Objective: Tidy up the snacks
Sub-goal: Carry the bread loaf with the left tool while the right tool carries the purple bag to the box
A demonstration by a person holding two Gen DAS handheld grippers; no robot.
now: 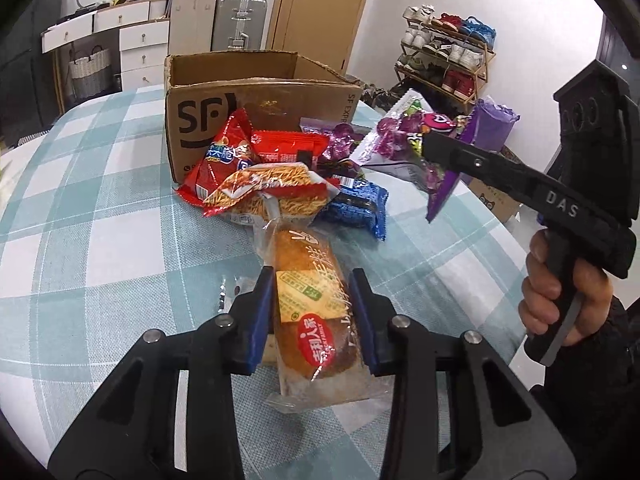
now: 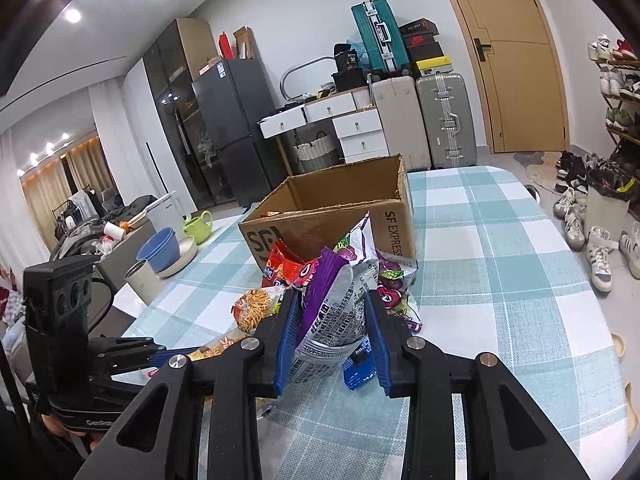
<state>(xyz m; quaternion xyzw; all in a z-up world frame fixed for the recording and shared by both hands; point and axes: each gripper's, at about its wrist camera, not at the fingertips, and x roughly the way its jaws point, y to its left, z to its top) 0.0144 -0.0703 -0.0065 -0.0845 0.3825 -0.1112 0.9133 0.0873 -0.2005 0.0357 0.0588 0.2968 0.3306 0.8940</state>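
Clamping bread packet (image 1: 316,316) in left gripper (image 1: 316,320), long axis pointing toward cardboard box (image 1: 256,100) ahead; right gripper (image 2: 332,320) pinching purple candy bag (image 2: 336,304), nearer box.

My left gripper (image 1: 314,320) covers the sides of the bread pack (image 1: 312,300); its near end sits behind my arms. In the right wrist view my right gripper (image 2: 332,320) hides the lower part of the purple candy bag (image 2: 340,300), print too small to read. The blue packet (image 2: 360,368) shows only a corner. Box (image 1: 256,92) inside mostly hidden by its front wall; pile blocks its base. Left gripper (image 2: 120,360) cut off at frame edge, tips behind snacks.
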